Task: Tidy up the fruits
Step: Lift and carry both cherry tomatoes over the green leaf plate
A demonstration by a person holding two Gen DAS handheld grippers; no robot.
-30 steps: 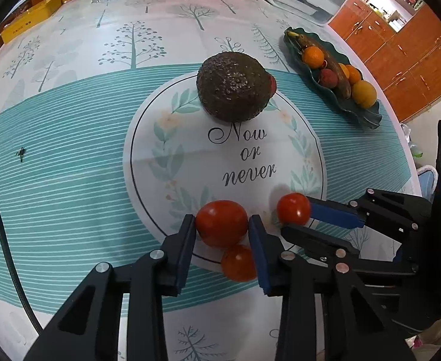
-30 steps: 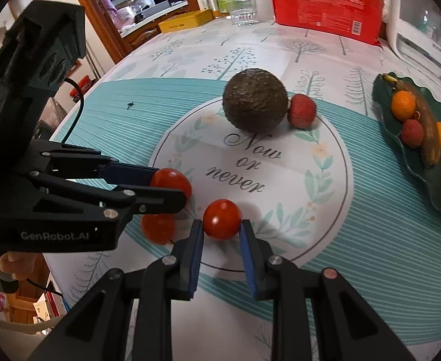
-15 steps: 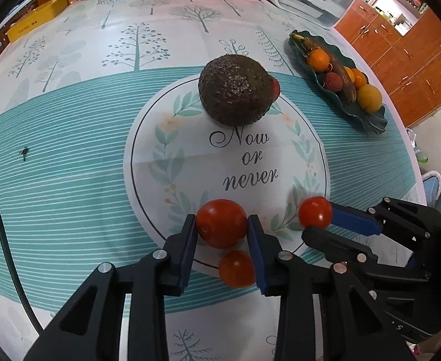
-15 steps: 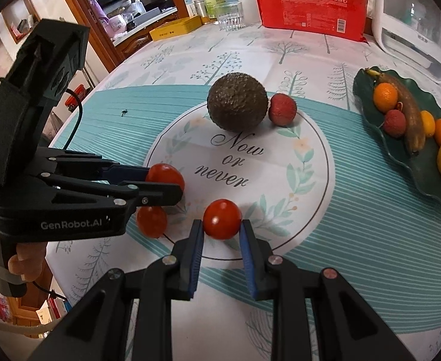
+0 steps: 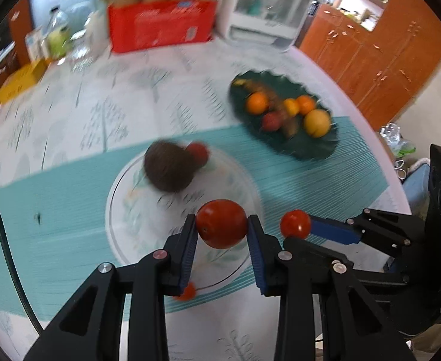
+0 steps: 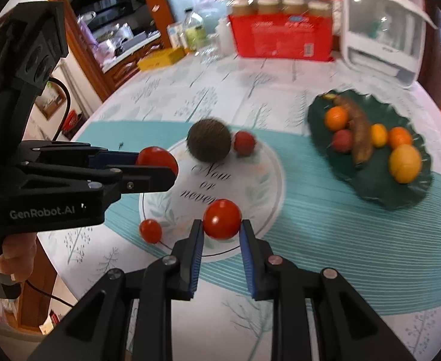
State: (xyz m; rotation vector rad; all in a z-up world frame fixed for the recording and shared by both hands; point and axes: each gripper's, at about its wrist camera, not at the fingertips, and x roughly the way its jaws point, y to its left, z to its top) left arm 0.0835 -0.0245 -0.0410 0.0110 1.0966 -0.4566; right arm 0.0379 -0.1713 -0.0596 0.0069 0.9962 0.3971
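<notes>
My left gripper (image 5: 222, 234) is shut on a large red tomato (image 5: 221, 223) and holds it above the table. My right gripper (image 6: 221, 231) is shut on a smaller red tomato (image 6: 222, 218), also lifted; both show in each other's view, the left gripper (image 6: 160, 165) and the right gripper (image 5: 298, 228). A third small tomato (image 6: 150, 230) lies on the cloth by the round print's edge. A dark avocado (image 6: 209, 139) and a red lychee (image 6: 244, 141) sit at the print's far side. The dark green fruit plate (image 6: 380, 192) lies to the right.
The plate holds a banana (image 6: 359, 129), oranges and a lychee. A red box (image 6: 280, 37), a white appliance (image 6: 380, 33), bottles and a yellow box (image 6: 160, 59) stand along the far edge. A black cable (image 5: 7, 255) runs at the left.
Both grippers have risen with their tomatoes and tilted up toward the fruit plate. The third tomato stays on the cloth.
</notes>
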